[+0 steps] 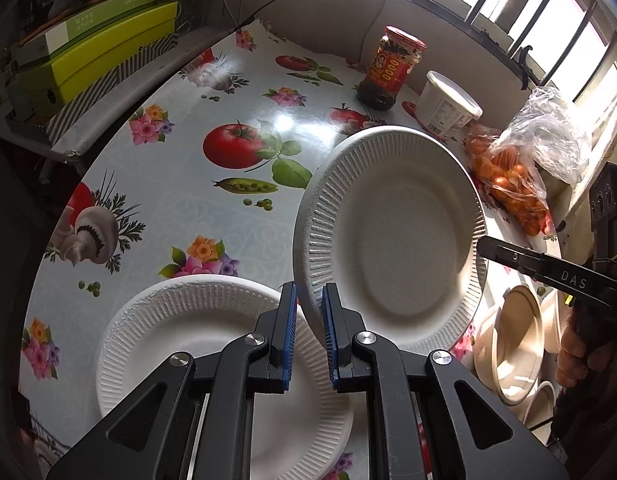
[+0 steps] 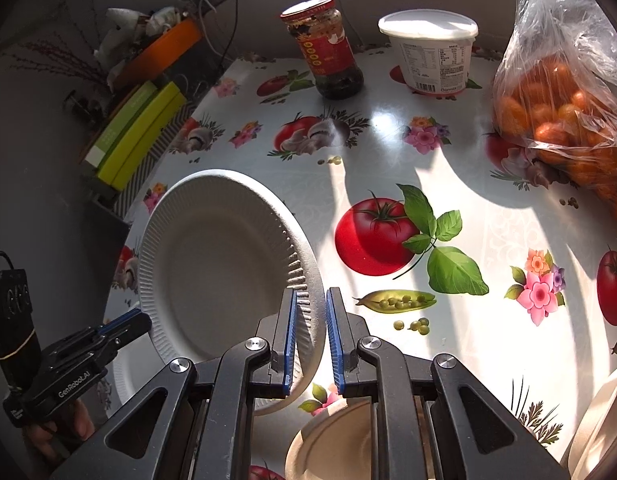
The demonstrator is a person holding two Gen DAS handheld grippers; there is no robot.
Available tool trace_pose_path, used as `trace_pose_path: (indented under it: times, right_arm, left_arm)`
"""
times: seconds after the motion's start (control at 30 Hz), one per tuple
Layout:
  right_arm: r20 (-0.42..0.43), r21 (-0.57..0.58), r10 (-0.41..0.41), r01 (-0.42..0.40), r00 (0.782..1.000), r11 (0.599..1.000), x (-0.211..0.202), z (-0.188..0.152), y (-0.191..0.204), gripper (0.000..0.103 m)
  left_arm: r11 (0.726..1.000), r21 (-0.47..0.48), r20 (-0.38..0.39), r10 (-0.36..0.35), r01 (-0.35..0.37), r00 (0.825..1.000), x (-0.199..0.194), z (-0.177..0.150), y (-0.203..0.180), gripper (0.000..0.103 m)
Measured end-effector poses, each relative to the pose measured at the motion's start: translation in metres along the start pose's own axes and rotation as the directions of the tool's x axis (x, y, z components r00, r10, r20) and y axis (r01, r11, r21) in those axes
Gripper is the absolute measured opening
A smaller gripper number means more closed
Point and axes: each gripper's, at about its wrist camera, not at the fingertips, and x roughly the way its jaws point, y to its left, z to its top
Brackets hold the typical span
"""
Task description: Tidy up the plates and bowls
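Sunlit oilcloth table [image 1: 180, 208] bore one plate [image 1: 180, 328]. Second plate [image 1: 388, 232] hung tilted above it, both grippers, left [image 1: 309, 308] and right [image 2: 310, 312], clamped on opposite rims, presumably steadying it for stacking. Bowls [image 1: 516, 340] waited alongside.

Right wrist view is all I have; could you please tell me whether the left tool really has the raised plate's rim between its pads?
Observer: Yes. The left wrist view shows the left tool with the rim of the tilted plate between its blue pads, across from the right tool.
Operator: Thank you. What lies underneath the left tool?
Observer: A second white plate lies flat on the tablecloth, right below that tool.
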Motion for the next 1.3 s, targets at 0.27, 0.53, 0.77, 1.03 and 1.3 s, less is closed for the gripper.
trace_pose_path:
  times: [0.27, 0.53, 0.77, 1.03, 1.3]
  right_arm:
    - [-0.005, -0.020, 0.002, -0.002, 1.000, 1.000, -0.004, -0.012, 0.015, 0.015]
    - [-0.018, -0.032, 0.015, -0.015, 1.000, 0.999, -0.002, -0.026, 0.031, 0.015]
    - [-0.030, -0.052, 0.026, -0.028, 0.999, 0.998, 0.004, -0.039, 0.049, 0.015]
    - [-0.050, -0.069, 0.039, -0.043, 0.998, 0.997, 0.015, -0.054, 0.067, 0.015]
    - [-0.066, -0.094, 0.043, -0.049, 0.997, 0.994, 0.022, -0.062, 0.086, 0.015]
  left_arm:
    - [1.000, -0.012, 0.016, 0.001, -0.001, 1.000, -0.015, -0.011, 0.009, 0.014]
    - [1.000, -0.030, 0.019, 0.011, -0.011, 1.000, -0.025, -0.025, 0.024, 0.014]
    - [0.998, -0.049, 0.022, 0.028, -0.027, 0.999, -0.034, -0.039, 0.039, 0.014]
    - [0.996, -0.073, 0.016, 0.045, -0.043, 0.999, -0.039, -0.055, 0.058, 0.014]
    - [0.994, -0.097, 0.015, 0.053, -0.052, 0.998, -0.045, -0.066, 0.077, 0.014]
